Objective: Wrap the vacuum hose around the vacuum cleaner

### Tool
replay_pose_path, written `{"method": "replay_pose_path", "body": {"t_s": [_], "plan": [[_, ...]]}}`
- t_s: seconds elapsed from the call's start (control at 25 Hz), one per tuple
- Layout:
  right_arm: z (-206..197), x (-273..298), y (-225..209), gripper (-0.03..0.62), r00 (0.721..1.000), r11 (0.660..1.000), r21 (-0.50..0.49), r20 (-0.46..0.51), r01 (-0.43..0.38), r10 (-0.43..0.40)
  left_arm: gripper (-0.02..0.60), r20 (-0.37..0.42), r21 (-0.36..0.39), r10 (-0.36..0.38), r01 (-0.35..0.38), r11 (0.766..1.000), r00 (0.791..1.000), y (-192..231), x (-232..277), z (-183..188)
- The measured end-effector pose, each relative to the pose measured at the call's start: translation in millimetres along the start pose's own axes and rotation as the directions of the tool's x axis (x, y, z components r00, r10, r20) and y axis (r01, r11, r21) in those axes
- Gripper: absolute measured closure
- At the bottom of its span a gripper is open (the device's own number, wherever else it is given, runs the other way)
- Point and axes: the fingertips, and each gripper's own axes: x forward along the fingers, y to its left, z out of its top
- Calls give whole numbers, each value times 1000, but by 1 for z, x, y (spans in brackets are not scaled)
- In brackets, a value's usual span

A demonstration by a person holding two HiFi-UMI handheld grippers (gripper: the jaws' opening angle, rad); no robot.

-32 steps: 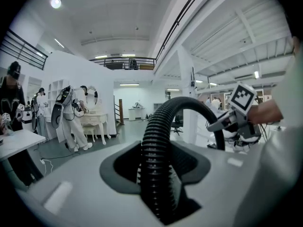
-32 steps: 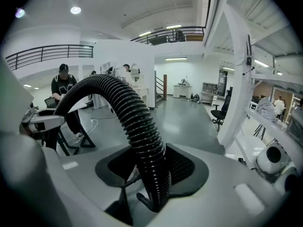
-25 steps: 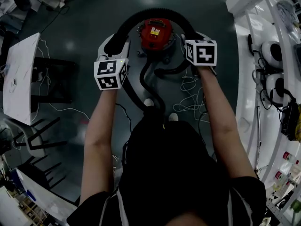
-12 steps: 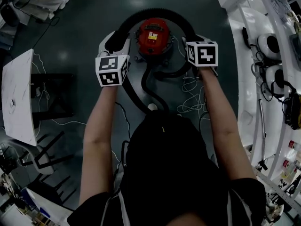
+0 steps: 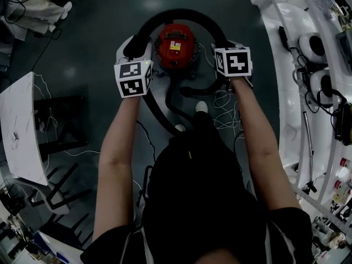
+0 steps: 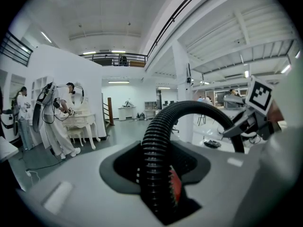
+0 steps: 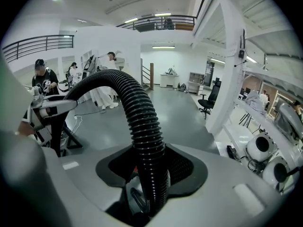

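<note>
Vacuum hose (image 5: 176, 14) arched around red vacuum cleaner (image 5: 176, 45) on dark glossy floor (image 5: 93, 32), clamped either side by left tongs (image 5: 134, 47) and right tongs (image 5: 224, 44). Loose cables (image 5: 223, 111) strewn nearby, white counter (image 5: 287, 16) along right.

The red, round vacuum cleaner (image 5: 176, 45) stands upright on the floor. Its black ribbed vacuum hose (image 5: 176, 14) arches past the canister's far side, clamped by the left gripper (image 6: 156, 174) and the right gripper (image 7: 149, 174). The rest of it snakes across the floor on the near side.
</note>
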Motion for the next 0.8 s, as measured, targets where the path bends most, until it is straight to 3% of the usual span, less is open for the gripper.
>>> {"method": "replay_pose_path", "body": {"t_s": [0.32, 0.56, 0.8], "plan": [[9, 44, -11, 410, 1000, 999, -47, -22, -9, 8, 399, -53, 15, 38, -37, 999, 998, 12, 35, -15], [14, 81, -25, 408, 999, 998, -48, -47, -28, 26, 399, -96, -28, 80, -83, 996, 992, 13, 70, -30], [14, 114, -48, 410, 996, 998, -41, -77, -49, 45, 397, -129, -25, 102, -106, 994, 986, 6, 113, -36]]}}
